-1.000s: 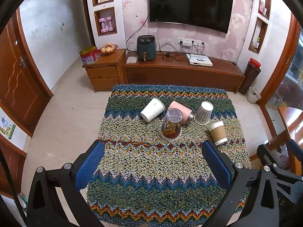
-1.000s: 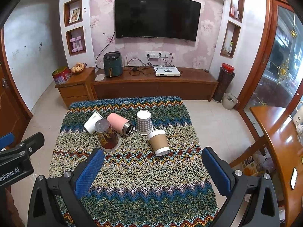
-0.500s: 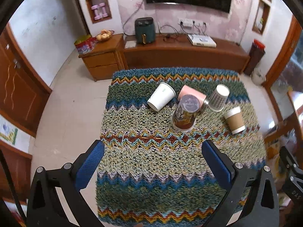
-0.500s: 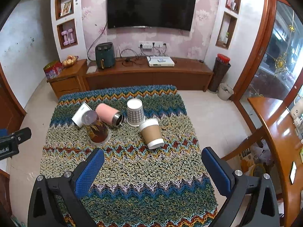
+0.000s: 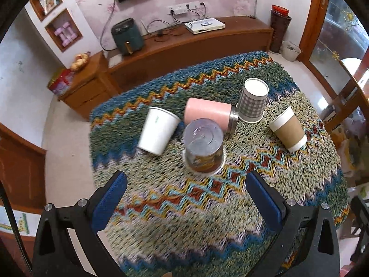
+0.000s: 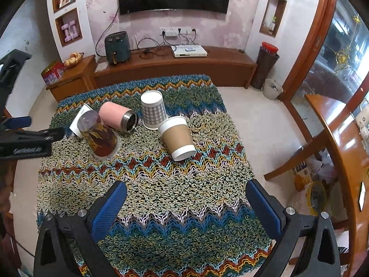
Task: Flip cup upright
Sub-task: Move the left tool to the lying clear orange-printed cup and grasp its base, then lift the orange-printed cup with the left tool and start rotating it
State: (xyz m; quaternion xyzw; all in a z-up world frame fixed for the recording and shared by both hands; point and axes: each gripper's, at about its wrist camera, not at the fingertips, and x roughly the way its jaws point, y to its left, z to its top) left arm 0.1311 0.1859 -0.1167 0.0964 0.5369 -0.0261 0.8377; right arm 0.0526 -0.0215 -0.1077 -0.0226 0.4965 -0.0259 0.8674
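Several cups sit on a table under a zigzag knitted cloth [image 5: 207,203]. A clear patterned cup [image 5: 204,147] stands upside down, also in the right wrist view [image 6: 99,136]. A white paper cup [image 5: 159,130], a pink steel-rimmed tumbler [image 5: 209,114] and a brown-sleeved paper cup [image 5: 288,130] lie on their sides. A checked cup [image 5: 252,100] stands upside down. My left gripper [image 5: 186,203] is open and empty, above the cloth just short of the clear cup. My right gripper [image 6: 186,210] is open and empty, nearer the front edge, short of the brown cup [image 6: 177,137].
A wooden TV bench [image 6: 175,67] with an air fryer [image 6: 116,47] runs along the far wall. A wooden table [image 6: 341,143] and chair stand at the right. Tiled floor surrounds the table. The left gripper's body [image 6: 25,140] shows at the right wrist view's left edge.
My left gripper has moved forward and down toward the clear cup, tilting right. My right gripper has moved slightly closer to the table. The cups have not moved.
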